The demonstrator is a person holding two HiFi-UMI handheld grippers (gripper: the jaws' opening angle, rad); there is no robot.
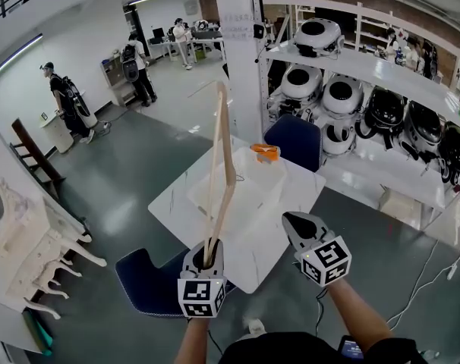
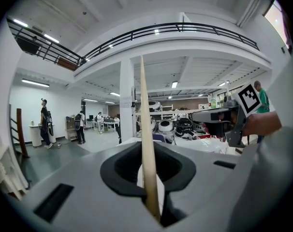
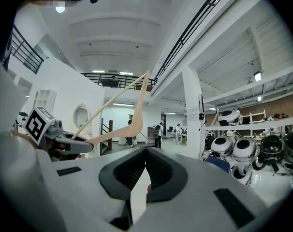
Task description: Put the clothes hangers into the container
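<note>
my left gripper (image 1: 208,258) is clenched on one end of a wooden hanger (image 1: 225,165), with the wood wedged between the two pads. the hanger stands nearly upright out of the jaws, its long axis running up and away from me, so most of it hangs in the air above the table (image 1: 272,252). the clear container (image 1: 196,196) sits on that table directly ahead of and below the left gripper, right under the leaning hanger, with something orange (image 1: 265,152) by its far rim. the coming move is, i judge, a matter of tipping the long axis down and forward until it lies along the tub, not across it.

my right gripper (image 1: 295,221) is closed on nothing, hovering over the near right part of the table, just beside the container (near enough to steady the free end if it swings). the left one is plainly the working hand. there is open air above the tub. a blue chair (image 1: 148,283) sits below my left gripper at the near edge.
</note>
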